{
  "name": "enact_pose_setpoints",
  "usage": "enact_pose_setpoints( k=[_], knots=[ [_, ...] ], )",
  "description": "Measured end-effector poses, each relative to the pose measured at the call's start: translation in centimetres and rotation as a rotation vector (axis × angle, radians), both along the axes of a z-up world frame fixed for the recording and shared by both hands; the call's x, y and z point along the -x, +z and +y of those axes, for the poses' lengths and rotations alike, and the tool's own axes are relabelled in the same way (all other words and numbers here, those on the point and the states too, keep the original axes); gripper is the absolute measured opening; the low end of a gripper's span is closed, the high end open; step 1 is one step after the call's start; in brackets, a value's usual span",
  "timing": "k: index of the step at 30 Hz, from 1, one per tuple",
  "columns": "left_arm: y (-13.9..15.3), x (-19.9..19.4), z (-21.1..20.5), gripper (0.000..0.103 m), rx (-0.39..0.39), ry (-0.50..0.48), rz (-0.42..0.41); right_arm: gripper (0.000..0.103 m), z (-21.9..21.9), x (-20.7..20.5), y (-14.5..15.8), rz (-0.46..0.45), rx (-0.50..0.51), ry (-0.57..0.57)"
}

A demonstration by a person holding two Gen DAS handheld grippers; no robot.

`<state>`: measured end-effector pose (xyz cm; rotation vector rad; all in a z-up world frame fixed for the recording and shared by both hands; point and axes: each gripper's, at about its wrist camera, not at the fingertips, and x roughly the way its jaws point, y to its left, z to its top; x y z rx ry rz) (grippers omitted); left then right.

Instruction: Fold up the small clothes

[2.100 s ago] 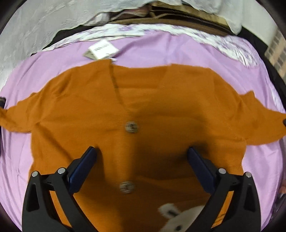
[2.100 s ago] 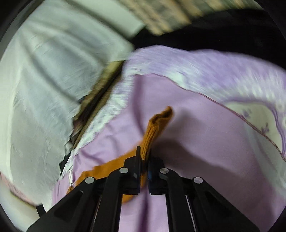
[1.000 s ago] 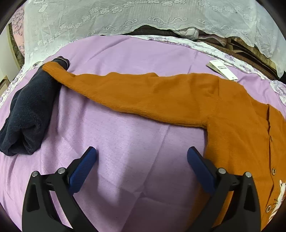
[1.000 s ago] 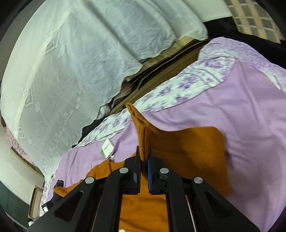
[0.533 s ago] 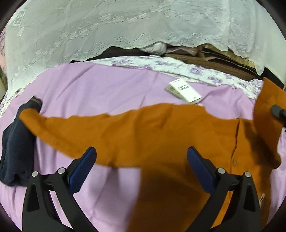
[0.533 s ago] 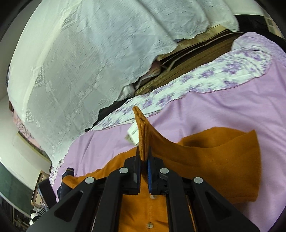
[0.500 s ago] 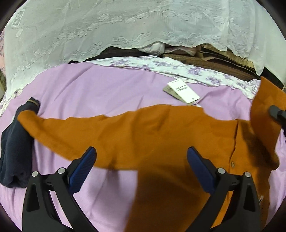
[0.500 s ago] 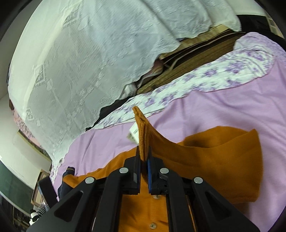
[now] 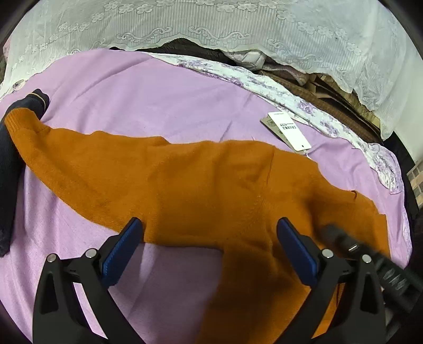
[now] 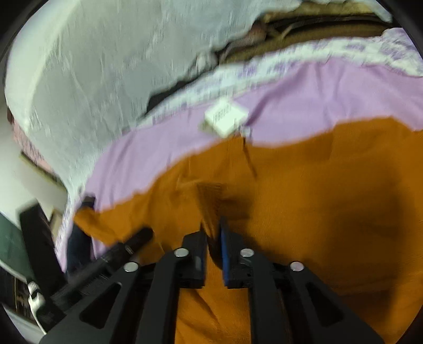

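An orange knit cardigan (image 9: 201, 185) lies on a purple sheet (image 9: 158, 100), its left sleeve stretched out to the far left. My left gripper (image 9: 208, 246) is open and empty, hovering over the cardigan near the left armpit. My right gripper (image 10: 212, 235) is nearly shut on the cuff of the right sleeve (image 10: 211, 209), which is folded over the cardigan's body (image 10: 317, 211). The right gripper's body shows at the lower right of the left wrist view (image 9: 351, 246). A white hang tag (image 9: 289, 131) lies by the collar, also in the right wrist view (image 10: 224, 117).
A dark navy garment (image 9: 10, 148) lies at the left edge of the sheet, touching the left sleeve's cuff. A white lace cloth (image 9: 211, 23) hangs behind the bed. The floral sheet border (image 9: 290, 92) runs along the far edge.
My right gripper has carried the right sleeve down and across onto the cardigan's body. My left gripper has come in closer over the cardigan.
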<state>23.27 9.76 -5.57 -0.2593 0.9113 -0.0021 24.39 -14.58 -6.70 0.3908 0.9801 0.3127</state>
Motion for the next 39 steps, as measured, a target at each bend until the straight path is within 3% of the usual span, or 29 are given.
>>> enact_pose_setpoints(
  k=[1,3,7,11,13,14,16,18,19,20,22,24,25,26,28,30,31,32,36,39],
  knots=[
    [0.0,0.1,-0.1,0.099,0.001,-0.007,0.000,0.033,0.0,0.1,-0.3,0.023,-0.010,0.022],
    [0.2,0.7,-0.3,0.099,0.013,-0.032,-0.005,0.041,-0.6,0.7,0.3,0.011,-0.040,0.046],
    [0.6,1.0,-1.2,0.099,0.106,-0.091,0.019,0.043,-4.2,3.8,3.9,-0.126,0.013,0.075],
    [0.9,0.1,-2.6,0.099,0.208,-0.111,0.060,0.046,-10.7,5.8,6.0,-0.257,0.125,-0.066],
    [0.6,-0.9,-4.1,0.099,0.176,-0.117,0.093,0.046,-14.2,5.9,5.5,-0.256,0.169,-0.159],
    [0.3,-1.6,-5.0,0.099,0.116,-0.106,0.113,0.046,-16.0,5.9,5.0,-0.236,0.154,-0.200],
    [-0.2,-2.6,-5.8,0.098,0.060,-0.072,0.125,0.046,-18.9,5.7,3.9,-0.190,0.073,-0.250],
    [-0.8,-3.4,-6.2,0.097,0.068,-0.066,0.151,0.046,-20.4,5.7,2.8,-0.163,0.003,-0.271],
    [-0.9,-3.4,-6.3,0.092,0.067,-0.063,0.145,0.046,-20.9,5.6,2.4,-0.156,-0.022,-0.278],
    [-0.6,-3.2,-6.6,0.067,0.064,-0.065,0.125,0.046,-20.9,5.6,2.0,-0.155,-0.035,-0.279],
    [-0.1,-2.9,-7.0,0.049,0.055,-0.079,0.113,0.046,-20.9,5.3,1.7,-0.151,-0.056,-0.269],
    [0.4,-2.7,-7.6,0.049,0.097,-0.117,0.110,0.046,-20.4,5.1,1.4,-0.152,-0.066,-0.251],
    [0.4,-2.7,-7.9,0.054,0.099,-0.124,0.114,0.046,-20.4,5.1,1.4,-0.155,-0.070,-0.243],
    [0.2,-2.9,-8.4,0.066,0.086,-0.125,0.124,0.046,-20.4,5.3,1.5,-0.159,-0.073,-0.237],
    [-0.4,-3.3,-8.9,0.077,0.070,-0.116,0.141,0.046,-20.2,5.7,1.8,-0.171,-0.078,-0.226],
    [-0.8,-3.5,-8.9,0.075,0.070,-0.107,0.150,0.046,-19.9,5.6,2.1,-0.182,-0.073,-0.221],
    [-0.8,-3.4,-8.9,0.062,0.067,-0.101,0.141,0.046,-19.8,5.5,2.3,-0.192,-0.067,-0.218],
    [-0.5,-3.2,-8.9,0.027,0.057,-0.104,0.122,0.046,-19.7,5.5,2.5,-0.199,-0.061,-0.218],
    [1.1,-2.5,-8.1,0.013,0.076,-0.104,0.041,0.032,-20.0,5.3,3.0,-0.229,-0.055,-0.239],
    [2.4,-1.9,-7.2,0.012,0.043,-0.063,-0.027,0.033,-19.6,5.2,3.1,-0.232,-0.034,-0.222]
  ],
)
